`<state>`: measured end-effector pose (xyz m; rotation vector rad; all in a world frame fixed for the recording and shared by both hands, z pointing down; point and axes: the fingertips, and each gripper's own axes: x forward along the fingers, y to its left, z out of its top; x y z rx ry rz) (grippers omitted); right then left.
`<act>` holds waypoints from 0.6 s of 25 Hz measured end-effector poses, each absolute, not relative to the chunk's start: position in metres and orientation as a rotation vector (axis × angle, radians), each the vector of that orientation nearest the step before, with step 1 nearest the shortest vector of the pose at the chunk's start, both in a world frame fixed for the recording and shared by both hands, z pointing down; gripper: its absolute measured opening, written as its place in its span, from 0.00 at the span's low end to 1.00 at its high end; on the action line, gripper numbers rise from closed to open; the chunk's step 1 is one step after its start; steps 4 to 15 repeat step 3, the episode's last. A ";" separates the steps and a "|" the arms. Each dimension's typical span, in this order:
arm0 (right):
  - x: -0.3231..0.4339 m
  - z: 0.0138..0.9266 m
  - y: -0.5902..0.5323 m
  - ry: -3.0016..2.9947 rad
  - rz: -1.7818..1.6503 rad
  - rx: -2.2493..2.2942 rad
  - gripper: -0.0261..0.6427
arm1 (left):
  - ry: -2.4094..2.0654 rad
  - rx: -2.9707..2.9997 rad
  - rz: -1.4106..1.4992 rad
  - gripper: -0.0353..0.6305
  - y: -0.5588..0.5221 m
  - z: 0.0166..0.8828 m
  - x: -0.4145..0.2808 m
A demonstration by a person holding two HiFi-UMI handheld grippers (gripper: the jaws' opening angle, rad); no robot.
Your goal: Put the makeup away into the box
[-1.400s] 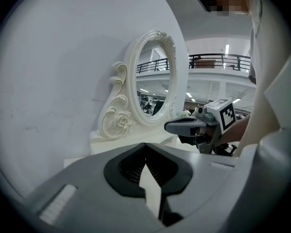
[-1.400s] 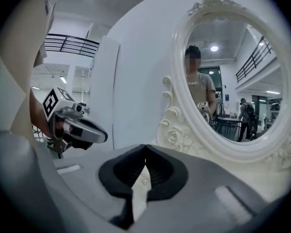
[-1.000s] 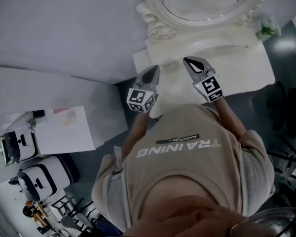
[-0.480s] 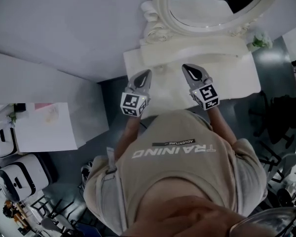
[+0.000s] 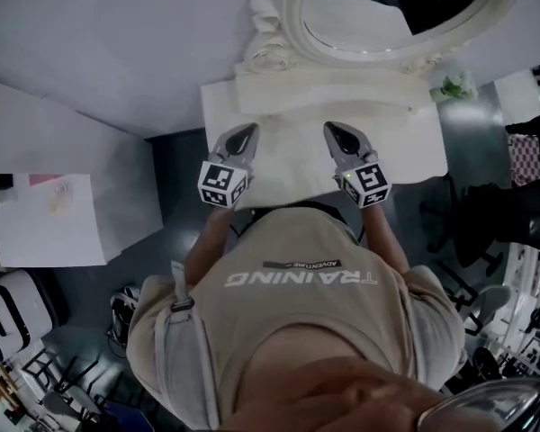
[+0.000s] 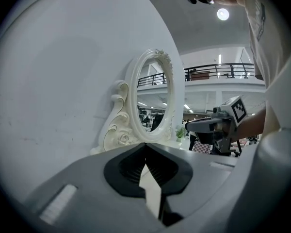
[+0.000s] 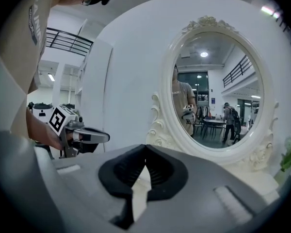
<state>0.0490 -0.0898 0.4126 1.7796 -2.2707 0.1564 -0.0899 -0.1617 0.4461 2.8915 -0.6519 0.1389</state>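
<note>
A white vanity table (image 5: pixel 405 142) with an ornate oval mirror (image 5: pixel 283 25) stands against the wall. My left gripper (image 5: pixel 245 133) hovers over its front left part, jaws shut and empty. Beside it my right gripper (image 5: pixel 335 131) hangs over the table's middle, also shut with nothing in it. In the left gripper view the jaws (image 6: pixel 145 145) meet in front of the mirror frame (image 6: pixel 131 106), and the right gripper (image 6: pixel 206 125) shows off to the side. In the right gripper view its own tips (image 7: pixel 145 148) touch, with the left gripper (image 7: pixel 92 136) to the left. No makeup or box shows in any view.
A small green plant (image 5: pixel 452 86) sits at the table's right end. A white cabinet top (image 5: pixel 45 219) stands at the left, and chairs (image 5: pixel 481 309) crowd the floor at the right. The person's body fills the lower head view.
The whole head view has slid left, bringing more of the table's right side and the floor there into sight. Both grippers keep their places over the table's front, still shut.
</note>
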 end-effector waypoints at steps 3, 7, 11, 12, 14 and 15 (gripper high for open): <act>0.059 0.414 -0.093 -2.288 0.181 1.822 0.04 | -0.643 2.921 0.160 0.06 -0.164 0.444 -0.083; 0.059 0.414 -0.093 -2.288 0.181 1.822 0.04 | -0.643 2.921 0.160 0.06 -0.164 0.444 -0.083; 0.059 0.414 -0.093 -2.288 0.181 1.822 0.04 | -0.643 2.921 0.160 0.06 -0.164 0.444 -0.083; 0.059 0.414 -0.093 -2.288 0.181 1.822 0.04 | -0.643 2.921 0.160 0.06 -0.164 0.444 -0.083; 0.059 0.414 -0.093 -2.288 0.181 1.822 0.04 | -0.643 2.921 0.160 0.06 -0.164 0.444 -0.083; 0.059 0.414 -0.093 -2.288 0.181 1.822 0.04 | -0.643 2.921 0.160 0.06 -0.164 0.444 -0.083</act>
